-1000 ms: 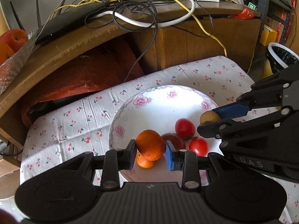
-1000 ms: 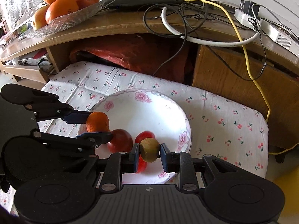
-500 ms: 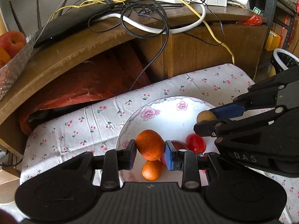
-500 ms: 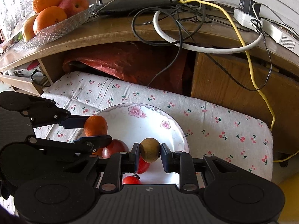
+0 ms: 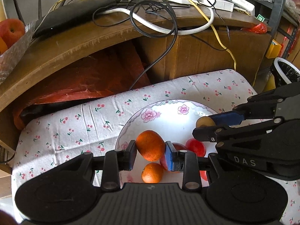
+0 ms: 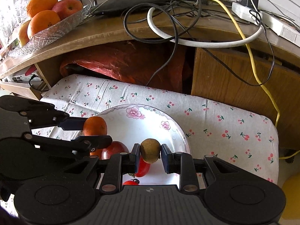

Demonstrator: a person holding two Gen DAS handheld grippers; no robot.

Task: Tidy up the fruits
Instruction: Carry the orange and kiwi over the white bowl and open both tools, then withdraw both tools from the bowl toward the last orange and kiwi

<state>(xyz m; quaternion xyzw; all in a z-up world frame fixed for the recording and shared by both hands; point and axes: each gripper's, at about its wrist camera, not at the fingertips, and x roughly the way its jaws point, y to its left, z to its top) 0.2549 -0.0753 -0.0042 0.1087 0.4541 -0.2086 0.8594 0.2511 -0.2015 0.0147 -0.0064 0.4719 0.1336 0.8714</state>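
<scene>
My left gripper (image 5: 150, 155) is shut on an orange (image 5: 150, 145), held above a white floral plate (image 5: 168, 112). My right gripper (image 6: 150, 154) is shut on a brown kiwi (image 6: 150, 151), also above the plate (image 6: 150, 116). On the plate lie a second small orange (image 5: 152, 172), a dark red apple (image 6: 114, 150) and red tomatoes (image 5: 196, 147). The left gripper with its orange (image 6: 95, 126) shows at the left in the right wrist view. In the left wrist view the right gripper holds the kiwi (image 5: 204, 121) at the right.
The plate rests on a cherry-print cloth (image 6: 225, 123). Behind it, a wooden shelf (image 6: 112, 31) carries tangled cables (image 6: 168, 18) and a glass bowl (image 6: 56, 30) of oranges and apples. A red plastic bag (image 6: 131, 63) lies under the shelf. A bin (image 5: 285, 73) stands at the right.
Both grippers have risen and pulled back from the plate with their fruits still held. The plate and fruits on it now sit lower in both views.
</scene>
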